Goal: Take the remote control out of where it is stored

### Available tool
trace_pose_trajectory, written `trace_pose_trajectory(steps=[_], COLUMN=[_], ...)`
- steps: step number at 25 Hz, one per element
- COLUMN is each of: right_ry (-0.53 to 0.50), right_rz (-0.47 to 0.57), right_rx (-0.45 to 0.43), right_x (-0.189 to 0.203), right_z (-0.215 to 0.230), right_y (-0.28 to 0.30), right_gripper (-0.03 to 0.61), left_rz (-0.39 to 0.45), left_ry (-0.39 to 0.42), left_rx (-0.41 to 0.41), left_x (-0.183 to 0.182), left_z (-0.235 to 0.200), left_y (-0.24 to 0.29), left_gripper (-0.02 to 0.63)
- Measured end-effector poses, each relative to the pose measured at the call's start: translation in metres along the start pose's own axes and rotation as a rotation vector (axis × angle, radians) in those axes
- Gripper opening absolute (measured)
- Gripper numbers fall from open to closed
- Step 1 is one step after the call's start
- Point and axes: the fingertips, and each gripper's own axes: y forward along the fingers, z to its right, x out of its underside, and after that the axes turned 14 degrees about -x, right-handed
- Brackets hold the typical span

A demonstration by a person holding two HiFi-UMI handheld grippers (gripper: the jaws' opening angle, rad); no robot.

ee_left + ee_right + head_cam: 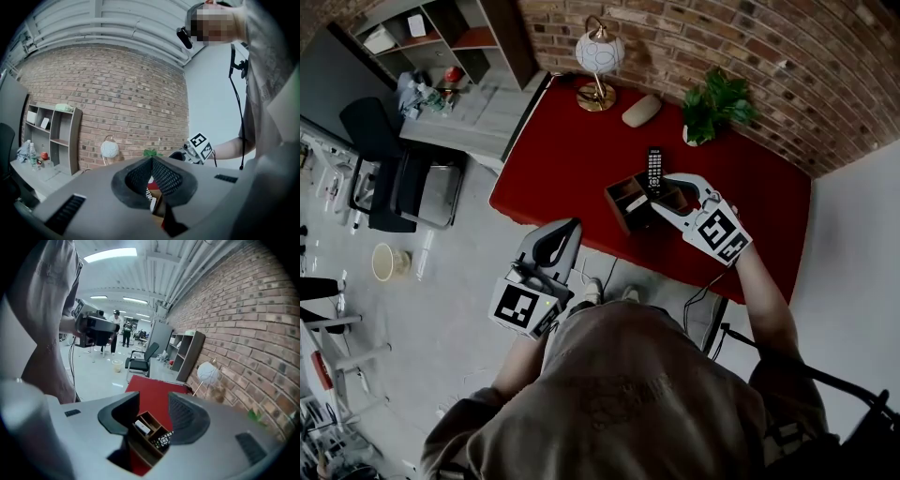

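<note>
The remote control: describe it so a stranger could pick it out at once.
Find the red table against the brick wall. Near its front edge sits a brown wooden organiser. The remote control sticks out of one compartment: long, black, rows of buttons, unlike the white item in another.

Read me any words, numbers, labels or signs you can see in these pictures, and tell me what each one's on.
No text here can be read.
On the remote control: button markings, too small to read.
On the shirt: a faint print, too blurred to read.
On the marker cubes: black square patterns only, no letters.
</note>
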Motion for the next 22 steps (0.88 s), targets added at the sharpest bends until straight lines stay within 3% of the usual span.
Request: trace_pose_trajectory(steps=[7,14,22], right_ry=[-0.007,-0.186,-0.208], right_rz=[-0.171,-0.42,-0.51], right_rx=[-0.138,-0.29,-0.37], right_x=[0.048,0.112,0.142], right_z=[-0.003,-0.014,-0.005], right_y=[0.048,0.088,0.119], right_gripper=[0.23,0.238,0.236], left_rz=[-0.013,-0.032,-0.048], left_ry=[-0.003,-0.012,-0.026], left_rx=[-0.005,-0.007,-0.018], left_x=[0.005,0.012,0.016], left_z=[0.002,0.004,0.001], left_y=[0.003,0.005,0.01], left_gripper=[0.011,0.011,0.011])
